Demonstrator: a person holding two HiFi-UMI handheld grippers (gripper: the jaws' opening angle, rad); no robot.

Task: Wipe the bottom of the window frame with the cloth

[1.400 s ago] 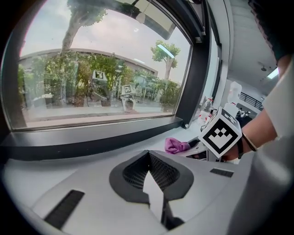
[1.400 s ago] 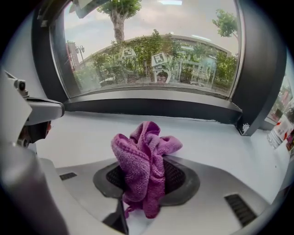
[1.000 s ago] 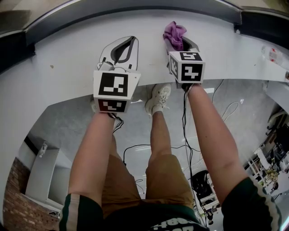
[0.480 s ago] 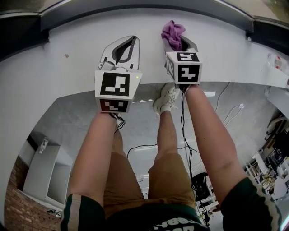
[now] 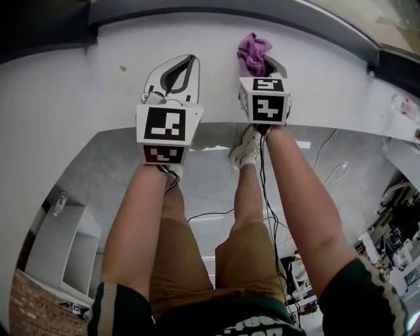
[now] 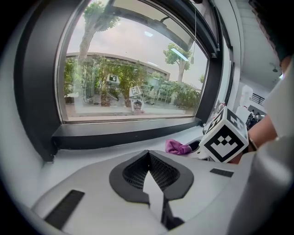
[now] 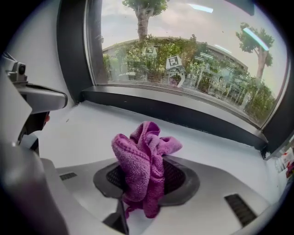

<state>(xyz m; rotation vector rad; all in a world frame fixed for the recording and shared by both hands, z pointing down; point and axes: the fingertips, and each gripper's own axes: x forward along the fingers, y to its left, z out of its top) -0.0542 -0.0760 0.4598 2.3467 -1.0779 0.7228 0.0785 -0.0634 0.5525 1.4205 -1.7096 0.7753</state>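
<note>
In the head view, the left gripper [image 5: 189, 62] sits left of centre near the top. Its fingers are together with nothing between them. Just to its right, the right gripper [image 5: 261, 62] has its fingers clamped on the purple cloth [image 5: 252, 47], which bunches out past the fingertips toward the top edge. Both hang over the white sill [image 5: 98, 85]. The dark bottom of the window frame [image 5: 197, 8] curves along the very top.

In the left gripper view, the fingers meet at their tips at lower centre and hold nothing. The cloth shows right of centre, beside the other gripper's marker cube [image 6: 225, 140].

In the right gripper view, the cloth stands up as a crumpled wad from the pinching fingers at lower centre. Bare sill lies between it and the dark frame strip across the middle, so the two are apart.

I judge the grasp done and the wiping itself not yet begun. The cloth has to be brought against the frame and drawn along it. No wiped stretch can be made out.
</note>
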